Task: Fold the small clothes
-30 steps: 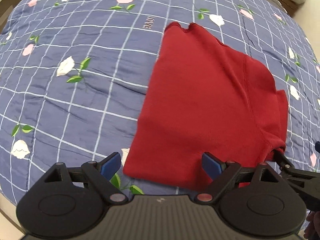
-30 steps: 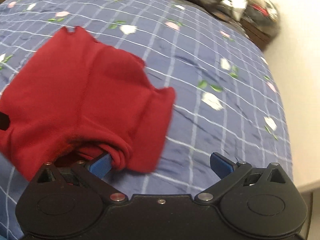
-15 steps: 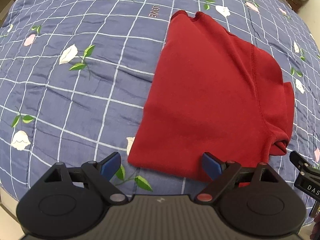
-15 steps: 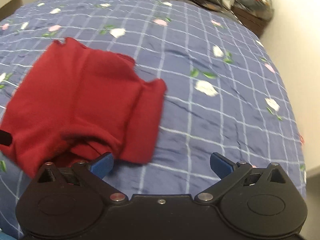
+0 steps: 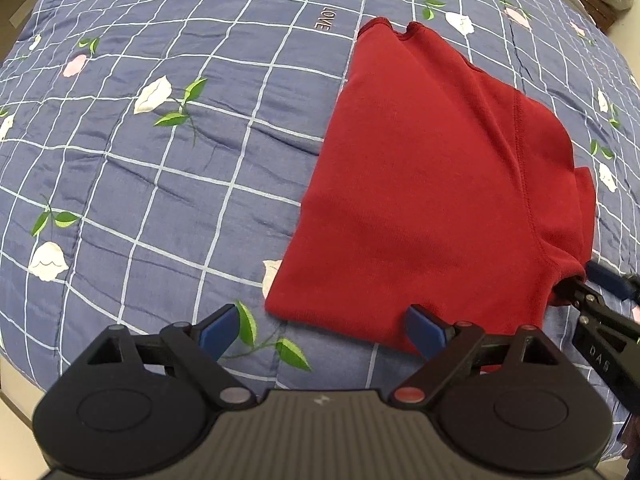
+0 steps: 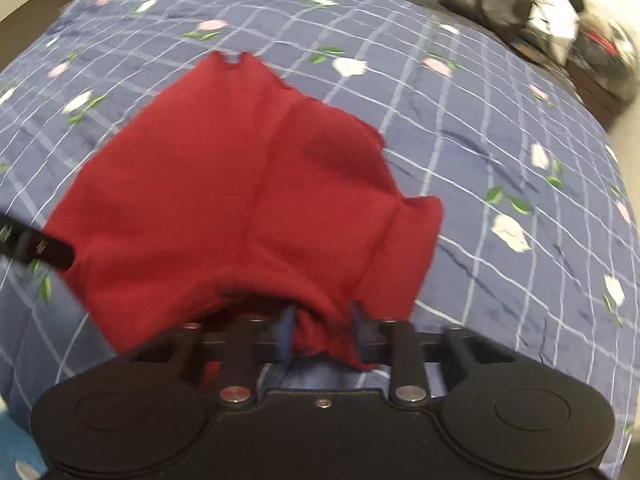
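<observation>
Left wrist view: the left gripper (image 5: 322, 330) sits at the bottom of the frame with its blue-tipped jaws spread wide and nothing between them. Its right fingertip (image 5: 424, 330) rests at the near hem of the folded red knit garment (image 5: 432, 200), which fills the centre right of the frame, lying flat on the blue quilted bedspread with a white grid and flower print (image 5: 160, 160). At the lower right edge, the right gripper (image 5: 588, 280) meets the garment's near right corner.

Right wrist view: the right gripper (image 6: 324, 336), bottom centre, has its jaws drawn close together, pinching a bunched fold of the red garment (image 6: 224, 200). The cloth spreads up and left across the bedspread (image 6: 500, 140). Dark blurred bags (image 6: 520, 12) sit in the upper right corner.
</observation>
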Available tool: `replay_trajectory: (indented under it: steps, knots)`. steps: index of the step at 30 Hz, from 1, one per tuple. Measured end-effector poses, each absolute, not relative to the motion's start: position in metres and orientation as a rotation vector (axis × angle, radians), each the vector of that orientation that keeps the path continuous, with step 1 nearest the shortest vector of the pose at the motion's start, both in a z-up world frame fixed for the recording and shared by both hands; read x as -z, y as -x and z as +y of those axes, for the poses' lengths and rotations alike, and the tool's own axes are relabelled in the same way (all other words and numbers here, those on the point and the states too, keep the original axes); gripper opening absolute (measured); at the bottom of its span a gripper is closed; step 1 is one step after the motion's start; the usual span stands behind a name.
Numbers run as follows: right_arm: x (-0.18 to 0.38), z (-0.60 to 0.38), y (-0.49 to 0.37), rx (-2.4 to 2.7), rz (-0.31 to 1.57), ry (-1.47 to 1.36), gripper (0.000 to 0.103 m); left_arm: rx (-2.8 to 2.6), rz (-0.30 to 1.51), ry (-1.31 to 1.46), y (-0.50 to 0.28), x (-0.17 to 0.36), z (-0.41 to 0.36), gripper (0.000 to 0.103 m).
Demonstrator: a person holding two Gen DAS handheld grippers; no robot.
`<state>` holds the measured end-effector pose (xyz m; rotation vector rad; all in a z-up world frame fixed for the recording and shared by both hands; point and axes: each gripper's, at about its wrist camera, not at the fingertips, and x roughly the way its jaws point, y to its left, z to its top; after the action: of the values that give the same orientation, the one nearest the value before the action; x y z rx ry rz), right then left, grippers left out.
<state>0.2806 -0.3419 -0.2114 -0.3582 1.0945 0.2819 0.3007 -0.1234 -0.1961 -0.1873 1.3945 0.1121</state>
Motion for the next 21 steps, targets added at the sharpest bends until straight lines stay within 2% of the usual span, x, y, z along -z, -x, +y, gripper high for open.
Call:
replay_trajectory:
  steps: [1,3,13,15,16,17,19,21]
  knots:
    - [0.212,-0.340,-0.278,-0.297,1.087,0.373,0.015,-0.113,1.394,0.189,-0.301,0.196,-0.124,0.093]
    - [0.209,-0.340,-0.270,-0.311,1.063,0.404,0.013,-0.111,1.389,0.191,-0.303,0.196,-0.125,0.093]
    - [0.205,-0.354,-0.258,-0.271,1.057,0.408,0.012,-0.124,1.332,0.229,-0.305,0.189,-0.119,0.093]
    - [0.204,-0.358,-0.260,-0.289,1.097,0.344,0.021,-0.129,1.347,0.225,-0.305,0.192,-0.117,0.093]
    - [0.201,-0.361,-0.261,-0.299,1.099,0.300,0.033,-0.132,1.355,0.223,-0.305,0.194,-0.117,0.093]
    - [0.196,-0.364,-0.261,-0.305,1.088,0.273,0.050,-0.133,1.363,0.223,-0.305,0.196,-0.116,0.093]
    - [0.187,-0.368,-0.260,-0.315,1.049,0.251,0.073,-0.134,1.372,0.224,-0.304,0.199,-0.115,0.093]
    - [0.180,-0.372,-0.263,-0.314,1.022,0.248,0.075,-0.134,1.380,0.224,-0.302,0.202,-0.115,0.093]
